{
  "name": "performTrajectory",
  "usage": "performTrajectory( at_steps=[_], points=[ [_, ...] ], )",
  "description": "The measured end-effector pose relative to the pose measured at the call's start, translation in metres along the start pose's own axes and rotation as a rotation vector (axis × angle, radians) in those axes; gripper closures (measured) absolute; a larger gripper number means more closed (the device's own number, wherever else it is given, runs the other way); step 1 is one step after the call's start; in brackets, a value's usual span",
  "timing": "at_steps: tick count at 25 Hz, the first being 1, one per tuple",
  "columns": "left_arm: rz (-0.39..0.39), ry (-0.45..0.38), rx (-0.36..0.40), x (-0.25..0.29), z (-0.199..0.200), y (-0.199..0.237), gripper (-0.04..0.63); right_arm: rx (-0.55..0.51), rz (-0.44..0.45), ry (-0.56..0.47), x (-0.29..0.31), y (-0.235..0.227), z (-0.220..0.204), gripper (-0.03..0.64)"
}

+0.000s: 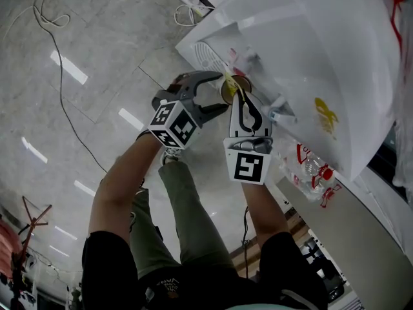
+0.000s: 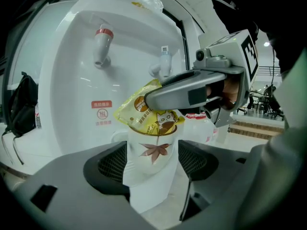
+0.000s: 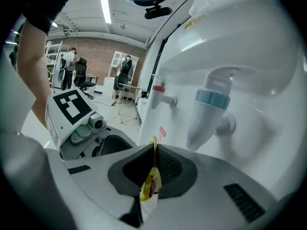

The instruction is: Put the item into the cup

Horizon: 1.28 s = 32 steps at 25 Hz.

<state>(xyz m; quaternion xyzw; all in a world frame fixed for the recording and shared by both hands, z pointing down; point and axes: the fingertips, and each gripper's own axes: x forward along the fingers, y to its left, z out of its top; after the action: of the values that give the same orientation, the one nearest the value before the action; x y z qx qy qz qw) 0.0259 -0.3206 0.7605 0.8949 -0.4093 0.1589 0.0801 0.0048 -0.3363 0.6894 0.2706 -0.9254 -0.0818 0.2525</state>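
We see the left gripper [image 2: 152, 172] with its jaws set about a cup's width apart, their dark pads pressed against both sides of a white paper cup [image 2: 152, 150] printed with a brown maple leaf. The cup stands upright between them, held in the air in front of a white water dispenser [image 2: 62, 85], below and to the right of its red tap [image 2: 102, 44].

The right gripper [image 3: 153, 170] has its jaws nearly together, pinching a yellow sachet [image 3: 150, 186] edge-on between the pads. From the left gripper view we find that sachet [image 2: 144, 115] tilted, its lower end inside the cup's rim and its upper part standing out above it, with the right gripper [image 2: 165, 94] clamped on its top. The blue tap [image 3: 207, 110] is close to the right gripper's right.
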Motion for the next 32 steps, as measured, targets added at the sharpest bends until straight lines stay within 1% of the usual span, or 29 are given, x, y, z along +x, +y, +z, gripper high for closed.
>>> performTrajectory(
  at_steps=[7,11,24,27,32],
  points=[
    [0.004,0.0,-0.011,0.009,-0.002,0.0,0.261,-0.023,0.023,0.027,0.006,-0.002,-0.011,0.569],
    [0.002,-0.004,-0.012,0.011,-0.001,0.001,0.261,-0.017,0.023,0.034,0.009,-0.001,-0.014,0.569],
    [-0.001,-0.002,-0.008,0.016,-0.003,0.001,0.256,-0.035,0.038,0.116,0.021,0.003,-0.032,0.569],
    [0.005,0.011,-0.006,0.015,-0.006,0.002,0.256,-0.016,0.036,0.124,0.023,0.002,-0.033,0.569],
    [0.009,0.015,-0.013,0.013,-0.007,0.003,0.257,0.068,0.043,0.072,0.021,0.0,-0.028,0.566]
  ],
)
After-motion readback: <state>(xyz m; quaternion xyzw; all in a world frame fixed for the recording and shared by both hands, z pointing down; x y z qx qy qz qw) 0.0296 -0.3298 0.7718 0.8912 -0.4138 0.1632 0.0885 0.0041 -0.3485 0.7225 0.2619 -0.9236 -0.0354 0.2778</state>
